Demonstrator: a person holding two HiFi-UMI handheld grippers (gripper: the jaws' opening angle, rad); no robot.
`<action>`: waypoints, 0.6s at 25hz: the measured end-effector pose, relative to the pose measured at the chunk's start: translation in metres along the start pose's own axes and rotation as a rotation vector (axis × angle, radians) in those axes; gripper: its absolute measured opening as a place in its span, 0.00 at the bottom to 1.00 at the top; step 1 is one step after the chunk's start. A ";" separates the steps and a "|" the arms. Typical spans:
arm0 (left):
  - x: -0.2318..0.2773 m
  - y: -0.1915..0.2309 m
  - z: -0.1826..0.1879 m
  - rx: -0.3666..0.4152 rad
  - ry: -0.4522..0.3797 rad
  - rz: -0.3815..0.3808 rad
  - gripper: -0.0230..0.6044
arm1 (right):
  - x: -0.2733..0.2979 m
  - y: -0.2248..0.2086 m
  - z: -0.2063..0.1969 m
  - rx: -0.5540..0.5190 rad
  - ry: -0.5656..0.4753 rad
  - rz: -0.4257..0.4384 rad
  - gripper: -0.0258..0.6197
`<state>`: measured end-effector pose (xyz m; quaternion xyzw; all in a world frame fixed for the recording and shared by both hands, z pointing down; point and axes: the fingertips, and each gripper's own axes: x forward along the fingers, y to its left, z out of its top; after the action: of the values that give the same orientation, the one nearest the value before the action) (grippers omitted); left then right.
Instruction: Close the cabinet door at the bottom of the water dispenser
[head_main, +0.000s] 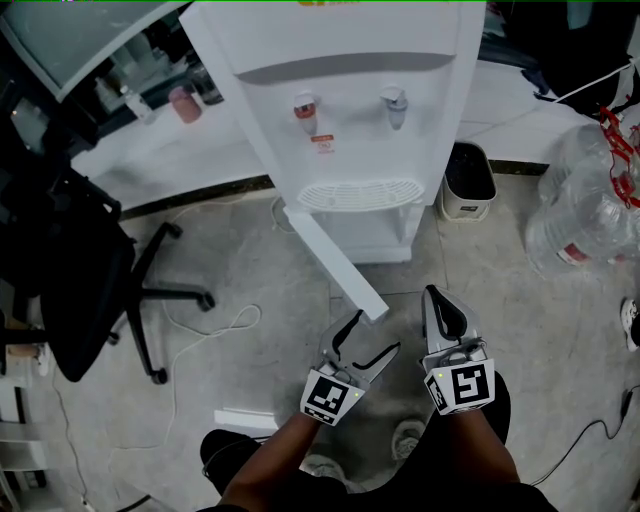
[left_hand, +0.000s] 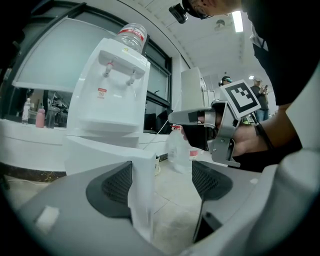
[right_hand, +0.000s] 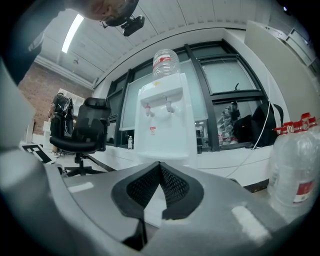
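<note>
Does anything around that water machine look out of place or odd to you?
Yes: the cabinet door at the bottom of the water dispenser hangs wide open, jutting out over the floor. Its free edge sits between the open jaws of the left tongs. Nothing looks spilled or broken.

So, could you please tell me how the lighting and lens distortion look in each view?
Head view: dim, the chair nearly black, the dispenser brightest. Left gripper view: fisheye with dark corners, a ceiling light glaring, the door edge close up and soft. Right gripper view: the same fisheye, the window frame bowed.
</note>
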<state>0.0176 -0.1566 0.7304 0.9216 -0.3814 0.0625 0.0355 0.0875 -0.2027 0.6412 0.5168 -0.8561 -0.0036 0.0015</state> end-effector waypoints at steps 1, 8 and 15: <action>0.003 0.000 0.001 0.004 0.000 -0.008 0.67 | 0.000 -0.002 0.001 0.001 -0.002 -0.004 0.04; 0.024 -0.003 0.003 0.034 0.003 -0.041 0.66 | -0.004 -0.012 -0.001 0.009 -0.004 -0.024 0.04; 0.048 -0.005 0.007 0.034 -0.004 -0.030 0.66 | -0.007 -0.028 -0.013 0.001 0.028 -0.066 0.04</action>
<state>0.0558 -0.1878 0.7300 0.9277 -0.3666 0.0668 0.0201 0.1160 -0.2094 0.6536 0.5446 -0.8386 0.0041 0.0132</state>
